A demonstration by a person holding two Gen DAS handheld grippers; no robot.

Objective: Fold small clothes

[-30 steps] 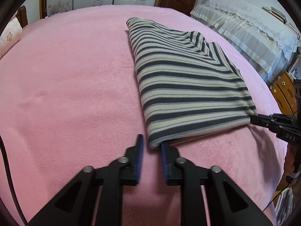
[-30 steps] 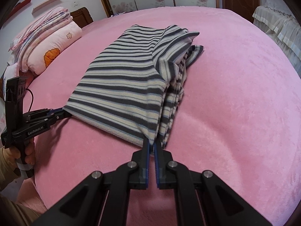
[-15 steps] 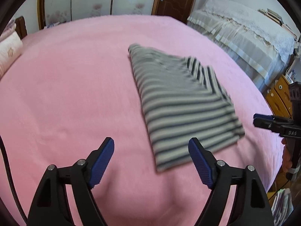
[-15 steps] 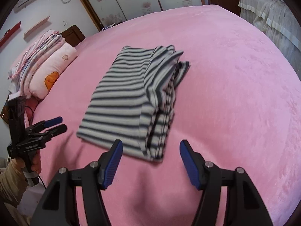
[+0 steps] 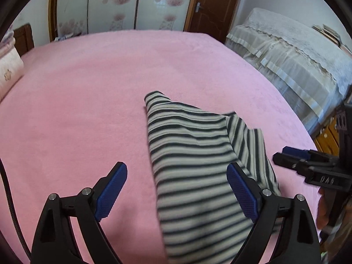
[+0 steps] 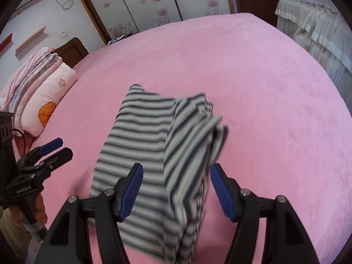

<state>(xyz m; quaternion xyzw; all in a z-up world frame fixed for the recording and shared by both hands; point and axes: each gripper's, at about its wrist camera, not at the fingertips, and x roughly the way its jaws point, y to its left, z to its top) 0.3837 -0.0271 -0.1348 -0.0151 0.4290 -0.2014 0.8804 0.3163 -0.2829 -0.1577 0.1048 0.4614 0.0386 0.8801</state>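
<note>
1. Striped shirt (image 5: pixel 193 167), folded, dark/cream stripes, lies flat on pink bed cover (image 5: pixel 77 101); in right wrist view same shirt (image 6: pixel 154 154) sits mid-bed w/ bunched layers along its right edge
2. Left gripper (image 5: pixel 177 191) – jaws spread wide, released, holding nothing; blue pads (image 5: pixel 112 191) either side of the shirt's near part, above it; contact w/ cloth can't be told
3. Right gripper (image 6: pixel 176 193) – jaws also wide apart, nothing gripped; shirt's near end shows between them, blurred
4. From left wrist view the right gripper (image 5: pixel 283 158) comes in from the right edge, tips just beside shirt's right edge, not touching as far as seen
5. From right wrist view the left gripper (image 6: pixel 57 149) is at far left, off the shirt's left edge, held by a hand (image 6: pixel 37 206)
6. Pink pillow (image 6: pixel 50 92) w/ orange print + stack of folded bedding (image 6: pixel 33 66) at bed's head, well apart from shirt
7. Lace-covered furniture (image 5: pixel 297 50) beside bed on the right; floral wardrobe doors (image 5: pixel 123 4) and brown door (image 5: pixel 215 2) behind
</note>
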